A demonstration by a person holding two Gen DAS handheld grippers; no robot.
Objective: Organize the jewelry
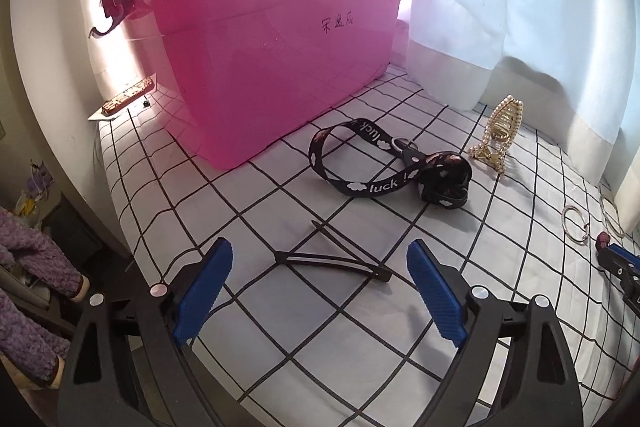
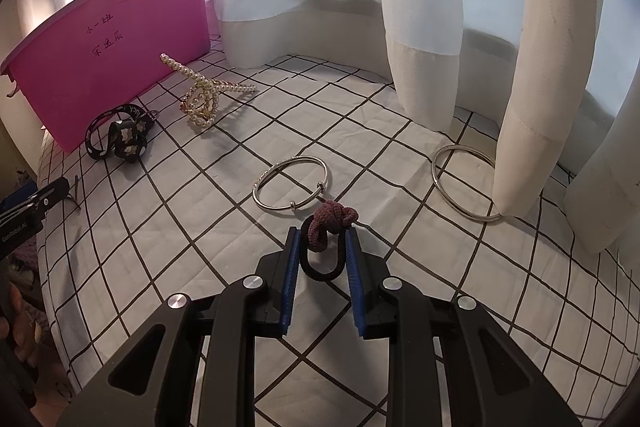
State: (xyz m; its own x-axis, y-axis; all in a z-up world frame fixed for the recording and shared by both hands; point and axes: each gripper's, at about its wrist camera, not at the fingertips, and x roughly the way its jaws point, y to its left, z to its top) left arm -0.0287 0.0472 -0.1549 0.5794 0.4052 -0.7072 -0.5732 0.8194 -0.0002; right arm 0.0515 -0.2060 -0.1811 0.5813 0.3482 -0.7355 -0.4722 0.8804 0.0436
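My left gripper [image 1: 320, 251] stands open just above the checked cloth. A thin black hair clip [image 1: 332, 259] lies flat between its blue pads, untouched. Beyond it a black "luck" strap [image 1: 372, 183] lies coiled, and a gold and pearl hair claw [image 1: 500, 131] stands to its right. My right gripper [image 2: 323, 233] is shut on a black hair tie with a mauve knot [image 2: 332, 217]. A silver bangle [image 2: 292, 185] lies just ahead of the hair tie. A second plain ring [image 2: 464, 183] rests against a curtain hem. A pink bin [image 1: 260, 47] stands at the back left.
White curtains [image 2: 420, 27] hang down onto the cloth along the back and right. The surface drops off at the left edge, where a purple knitted sleeve [image 1: 32, 267] shows. A small brown item [image 1: 128, 97] lies left of the bin.
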